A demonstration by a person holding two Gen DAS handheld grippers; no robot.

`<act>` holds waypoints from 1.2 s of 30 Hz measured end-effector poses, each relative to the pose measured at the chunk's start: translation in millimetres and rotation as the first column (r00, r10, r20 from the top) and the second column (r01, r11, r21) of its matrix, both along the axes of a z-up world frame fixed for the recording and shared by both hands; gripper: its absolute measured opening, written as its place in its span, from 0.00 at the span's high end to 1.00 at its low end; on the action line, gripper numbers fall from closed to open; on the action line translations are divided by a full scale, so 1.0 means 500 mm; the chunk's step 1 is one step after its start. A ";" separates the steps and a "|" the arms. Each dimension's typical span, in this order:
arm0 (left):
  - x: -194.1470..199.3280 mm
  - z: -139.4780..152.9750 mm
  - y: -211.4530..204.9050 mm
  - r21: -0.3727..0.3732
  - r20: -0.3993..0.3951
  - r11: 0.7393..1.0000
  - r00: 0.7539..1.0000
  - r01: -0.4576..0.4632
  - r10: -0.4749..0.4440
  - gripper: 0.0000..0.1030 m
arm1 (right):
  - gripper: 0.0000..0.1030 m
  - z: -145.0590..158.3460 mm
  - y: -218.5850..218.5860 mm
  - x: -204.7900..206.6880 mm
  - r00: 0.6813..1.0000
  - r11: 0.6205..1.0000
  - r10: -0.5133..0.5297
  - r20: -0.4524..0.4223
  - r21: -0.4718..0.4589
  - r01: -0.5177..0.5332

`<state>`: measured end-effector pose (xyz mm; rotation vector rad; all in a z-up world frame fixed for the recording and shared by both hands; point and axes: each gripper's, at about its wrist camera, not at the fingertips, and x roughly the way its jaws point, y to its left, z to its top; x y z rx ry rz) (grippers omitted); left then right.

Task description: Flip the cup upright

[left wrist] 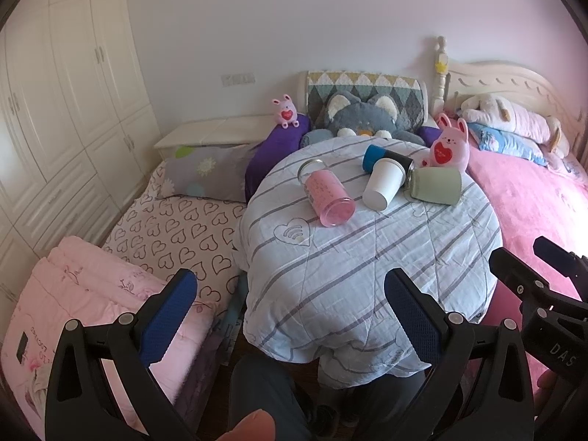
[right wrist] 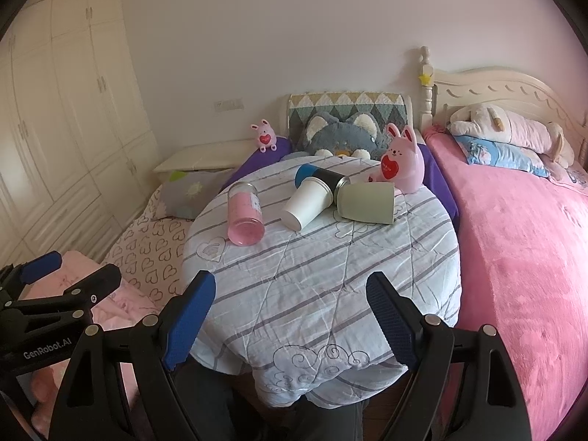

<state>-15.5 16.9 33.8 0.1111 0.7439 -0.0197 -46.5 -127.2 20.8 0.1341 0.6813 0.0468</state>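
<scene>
Several cups lie on their sides on a round table (left wrist: 367, 275) (right wrist: 323, 286) covered with a striped cloth: a pink glass cup (left wrist: 329, 195) (right wrist: 244, 213), a white paper cup (left wrist: 382, 183) (right wrist: 307, 202), a pale green cup (left wrist: 435, 184) (right wrist: 367, 202) and a black cup with a blue end (left wrist: 386, 158) (right wrist: 321, 178). My left gripper (left wrist: 290, 290) is open and empty, at the table's near edge. My right gripper (right wrist: 290, 294) is open and empty, also at the near edge. All cups are well beyond both.
A pink rabbit toy (left wrist: 450, 147) (right wrist: 402, 163) stands on the table behind the cups. A grey plush cat (left wrist: 362, 119) sits behind the table. A pink bed (right wrist: 522, 250) lies to the right, a heart-print mattress (left wrist: 176, 231) to the left, wardrobes (left wrist: 55, 110) far left.
</scene>
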 end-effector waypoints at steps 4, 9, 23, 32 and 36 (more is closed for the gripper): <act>0.026 -0.003 0.002 0.006 -0.011 1.000 1.000 -0.006 0.006 0.00 | 0.17 -0.008 0.000 0.017 1.000 1.000 0.008 -0.010 -0.001 -0.008; 0.064 -0.018 -0.005 0.011 -0.026 1.000 1.000 -0.013 0.014 0.00 | 0.17 -0.019 -0.002 0.050 0.999 1.000 0.020 -0.027 -0.001 -0.020; 0.118 -0.051 -0.022 0.018 -0.046 1.000 0.999 -0.016 0.017 0.00 | 0.17 -0.034 -0.011 0.103 0.998 1.000 0.023 -0.053 0.000 -0.023; 0.200 -0.091 -0.051 0.031 -0.080 0.999 0.997 -0.008 0.010 0.00 | 0.17 -0.059 -0.040 0.187 0.993 0.997 0.049 -0.104 -0.047 -0.054; 0.265 -0.115 -0.065 0.039 -0.102 0.999 0.995 -0.018 0.022 0.00 | 0.17 -0.071 -0.071 0.268 0.990 0.994 0.054 -0.127 -0.086 -0.065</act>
